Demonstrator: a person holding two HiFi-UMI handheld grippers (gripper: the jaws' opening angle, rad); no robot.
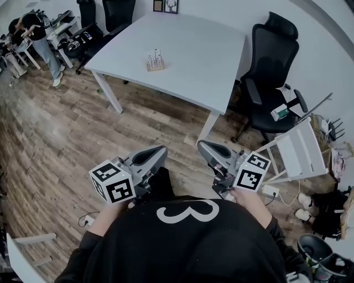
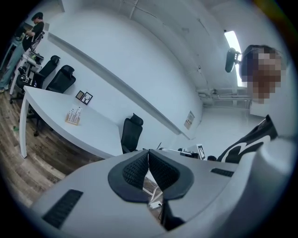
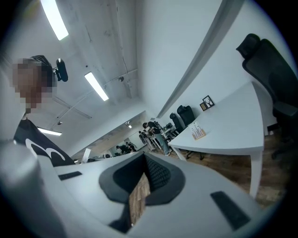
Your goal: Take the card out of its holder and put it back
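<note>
A small wooden card holder [image 1: 155, 61] with white cards upright in it stands near the middle of a white table [image 1: 199, 50]. It also shows far off in the left gripper view [image 2: 73, 116] and in the right gripper view [image 3: 199, 131]. My left gripper [image 1: 162, 149] and my right gripper [image 1: 202, 145] are held close to my body over the wooden floor, well short of the table. Both point level towards it. The left gripper's [image 2: 148, 153] pads meet with nothing between them. So do those of the right gripper [image 3: 145, 155].
A black office chair [image 1: 271, 83] stands at the table's right end, with a white folding rack [image 1: 301, 152] and a power strip [image 1: 270, 190] on the floor nearby. Two small picture frames [image 1: 165, 5] sit at the table's far edge. People stand at desks [image 1: 38, 33] far left.
</note>
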